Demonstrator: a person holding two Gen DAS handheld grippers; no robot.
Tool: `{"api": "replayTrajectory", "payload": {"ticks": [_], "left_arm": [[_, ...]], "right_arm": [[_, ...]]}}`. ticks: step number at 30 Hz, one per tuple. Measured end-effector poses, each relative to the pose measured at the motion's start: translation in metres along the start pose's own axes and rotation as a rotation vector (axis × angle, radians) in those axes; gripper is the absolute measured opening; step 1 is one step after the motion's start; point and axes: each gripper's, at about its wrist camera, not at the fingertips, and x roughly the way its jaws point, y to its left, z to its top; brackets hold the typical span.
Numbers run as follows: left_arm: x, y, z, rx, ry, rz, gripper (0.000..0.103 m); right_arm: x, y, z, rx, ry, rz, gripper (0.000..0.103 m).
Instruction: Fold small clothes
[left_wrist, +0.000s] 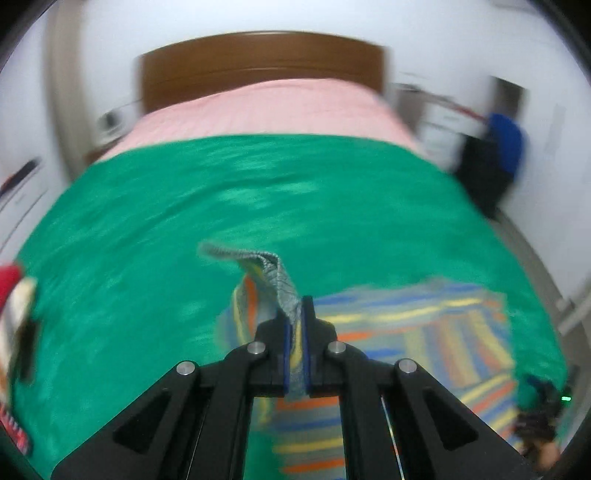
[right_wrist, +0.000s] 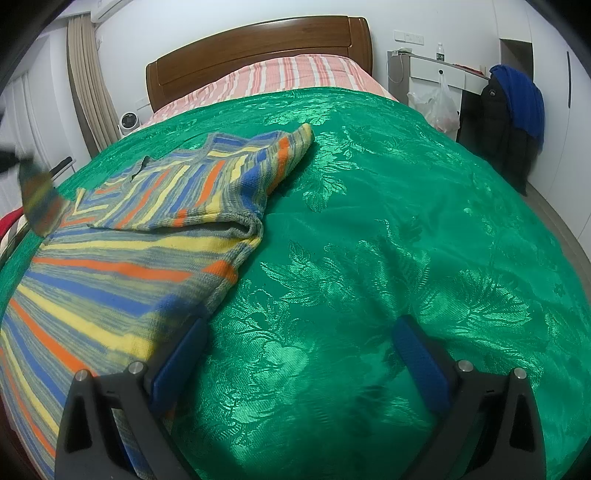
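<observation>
A small striped knitted sweater (right_wrist: 122, 254) in blue, yellow, orange and grey lies on the green bedspread (right_wrist: 388, 221), one sleeve folded across its body. My left gripper (left_wrist: 296, 314) is shut on the sweater's grey ribbed edge (left_wrist: 284, 284) and holds it lifted above the bedspread (left_wrist: 184, 221); the rest of the sweater (left_wrist: 424, 332) lies to the right. My right gripper (right_wrist: 299, 332) is open and empty over the bedspread, its left finger (right_wrist: 184, 350) at the sweater's right edge. The left wrist view is motion-blurred.
The wooden headboard (right_wrist: 258, 48) and pink striped sheet (right_wrist: 295, 74) are at the far end. A desk with a plastic bag (right_wrist: 437, 103) and a chair with dark and blue jackets (right_wrist: 513, 110) stand at right. Red cloth (left_wrist: 11, 280) lies at the left edge.
</observation>
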Motion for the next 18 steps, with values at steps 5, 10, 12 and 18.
{"api": "replayTrajectory", "payload": {"ticks": [5,10,12,18], "left_arm": [[0.049,-0.112,-0.024,0.129,0.085,-0.160,0.010],[0.091,-0.113,-0.050,0.053,0.201,-0.106,0.068],[0.095,-0.076,-0.048,-0.073,0.195,-0.096,0.071],[0.105,0.014,-0.068,-0.170,0.223,0.140,0.074]], "right_arm": [[0.000,0.000,0.000,0.000,0.000,-0.001,0.100],[0.001,0.000,0.000,0.000,0.000,0.000,0.100],[0.000,0.000,0.000,0.000,-0.001,0.000,0.100],[0.000,0.000,0.000,0.002,-0.004,0.003,0.100]]}}
